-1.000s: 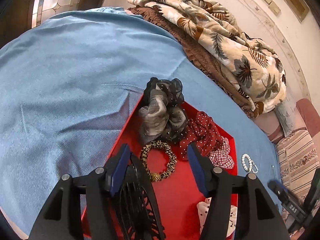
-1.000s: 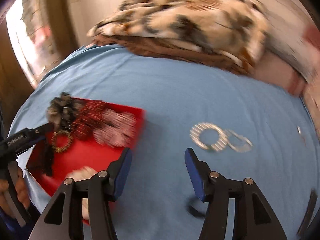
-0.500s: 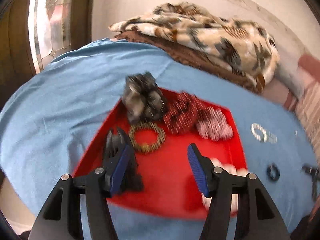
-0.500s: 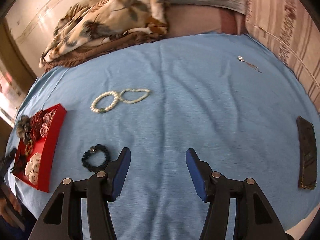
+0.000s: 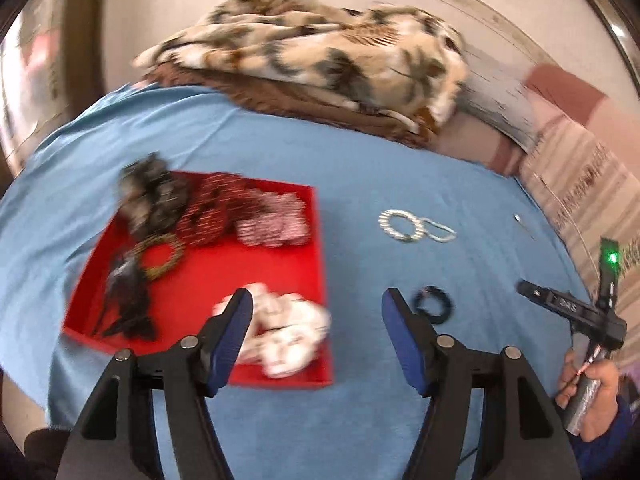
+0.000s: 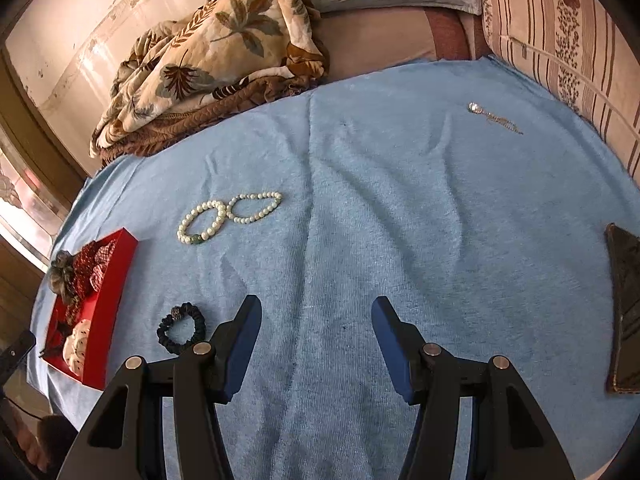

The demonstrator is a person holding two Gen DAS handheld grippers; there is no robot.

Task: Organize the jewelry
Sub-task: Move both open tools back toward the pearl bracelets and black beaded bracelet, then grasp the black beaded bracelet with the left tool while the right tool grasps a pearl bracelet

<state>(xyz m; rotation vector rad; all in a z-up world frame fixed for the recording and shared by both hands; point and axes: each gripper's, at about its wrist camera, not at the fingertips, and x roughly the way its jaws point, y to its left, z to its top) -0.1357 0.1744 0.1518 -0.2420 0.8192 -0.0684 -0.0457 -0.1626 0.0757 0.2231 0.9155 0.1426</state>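
My left gripper [image 5: 316, 312], jaws just widened and empty, hovers over the red tray [image 5: 320, 264] of seemingly fabric scrunchies; my right gripper [image 6: 316, 322] gapes over ribbed blue cloth [image 6: 400, 208] near pearl bracelets [image 6: 228, 216].

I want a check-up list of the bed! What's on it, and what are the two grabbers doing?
Surface: blue cloth, wrinkled.
Job's things: red tray holding scrunchies; two pearl bracelets, black hair tie and silver chain lie loose on the cloth.
Clutter: dark flat object at the right edge.
Grippers: left gripper open, jaws just opening, nothing between; right gripper open, empty.
Cables: nothing seen.
Surroundings: leaf-print blanket, striped pillow.
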